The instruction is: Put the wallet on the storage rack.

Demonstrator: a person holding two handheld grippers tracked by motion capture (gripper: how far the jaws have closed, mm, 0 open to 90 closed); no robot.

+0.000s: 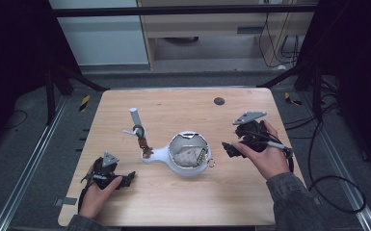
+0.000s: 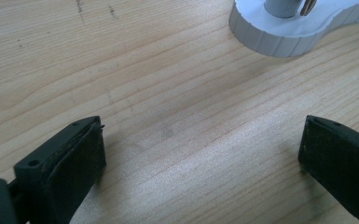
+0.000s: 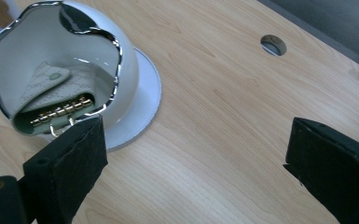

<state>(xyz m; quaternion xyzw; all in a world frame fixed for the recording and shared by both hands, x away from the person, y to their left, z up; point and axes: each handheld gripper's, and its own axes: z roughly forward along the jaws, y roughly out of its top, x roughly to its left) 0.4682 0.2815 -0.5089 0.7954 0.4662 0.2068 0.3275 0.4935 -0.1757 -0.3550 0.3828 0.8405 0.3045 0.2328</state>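
The left hand-held gripper [image 1: 125, 179] rests near the tabletop's [image 1: 183, 202] front-left corner, jaws spread wide and empty. The right hand-held gripper [image 1: 229, 148] hovers by the right edge — also agape, holding nothing. Between them, mid-tabletop, stands a white bowl-shaped stand [image 1: 188, 154] cradling a pale key case [image 3: 56, 100] — gold hooks showing.

White bowl stand [image 1: 188, 154] between hand-held grippers
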